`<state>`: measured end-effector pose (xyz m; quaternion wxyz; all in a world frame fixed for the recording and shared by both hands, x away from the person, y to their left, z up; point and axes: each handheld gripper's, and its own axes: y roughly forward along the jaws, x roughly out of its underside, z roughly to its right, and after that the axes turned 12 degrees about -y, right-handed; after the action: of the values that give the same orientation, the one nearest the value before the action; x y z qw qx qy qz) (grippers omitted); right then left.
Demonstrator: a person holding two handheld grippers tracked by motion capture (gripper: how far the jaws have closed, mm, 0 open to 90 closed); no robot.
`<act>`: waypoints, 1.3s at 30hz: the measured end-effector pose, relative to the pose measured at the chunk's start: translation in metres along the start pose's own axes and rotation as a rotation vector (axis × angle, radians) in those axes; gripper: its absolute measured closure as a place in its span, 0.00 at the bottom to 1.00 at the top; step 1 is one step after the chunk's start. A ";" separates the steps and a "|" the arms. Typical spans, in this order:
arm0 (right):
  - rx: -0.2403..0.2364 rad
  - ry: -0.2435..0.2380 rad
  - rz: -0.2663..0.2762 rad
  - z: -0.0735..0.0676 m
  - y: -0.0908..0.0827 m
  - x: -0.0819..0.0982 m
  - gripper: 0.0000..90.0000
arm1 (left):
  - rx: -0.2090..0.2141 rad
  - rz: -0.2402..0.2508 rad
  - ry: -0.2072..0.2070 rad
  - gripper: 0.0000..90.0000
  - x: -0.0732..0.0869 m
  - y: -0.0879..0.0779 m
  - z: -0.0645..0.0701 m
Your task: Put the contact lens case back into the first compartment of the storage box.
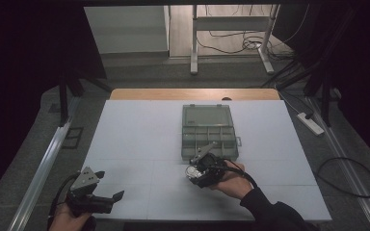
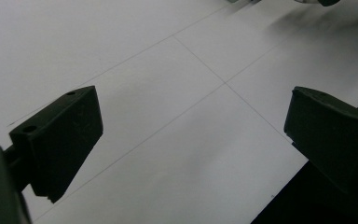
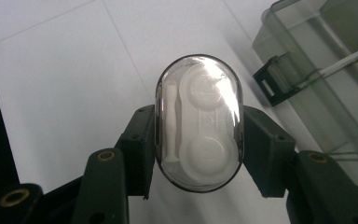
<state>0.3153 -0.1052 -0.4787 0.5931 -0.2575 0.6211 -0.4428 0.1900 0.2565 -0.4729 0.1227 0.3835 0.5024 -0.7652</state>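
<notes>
In the high view, the white table (image 1: 139,144) spreads across the middle of the frame, its near edge along the bottom and a strip of wood showing at its far edge. Most of its left half lies bare, and so does the lower right part. The clear compartment box (image 1: 209,132) sits just right of centre, lid open and tilted back toward the top of the frame.

My left gripper (image 1: 110,186) hangs at the lower left, close to the table's near edge. Through the left gripper view its jaws stand wide apart with nothing between them, bare white surface under them and the table's edge cutting across the lower right corner.

My right gripper (image 1: 197,169) is just below the box, at the box's near rim in the high view. In the right gripper view its jaws press both long sides of a small oval clear case (image 3: 199,122) with white parts inside, held in the middle of the frame above the table. The box's latch corner shows at the upper right there, apart from the case.
</notes>
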 end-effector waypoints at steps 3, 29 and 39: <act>0.007 0.009 0.005 0.003 -0.002 -0.001 0.54 | 0.000 0.000 -0.002 0.05 0.000 0.000 0.000; 0.097 0.126 0.082 0.045 -0.008 -0.017 0.54 | 0.000 0.001 -0.005 0.05 0.000 0.000 0.000; 0.121 0.153 0.096 0.056 -0.002 -0.026 0.54 | 0.000 0.000 -0.004 0.05 0.000 0.000 0.000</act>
<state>0.3736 -0.0979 -0.4579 0.5788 -0.1568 0.6484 -0.4690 0.1903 0.2566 -0.4731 0.1237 0.3821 0.5021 -0.7659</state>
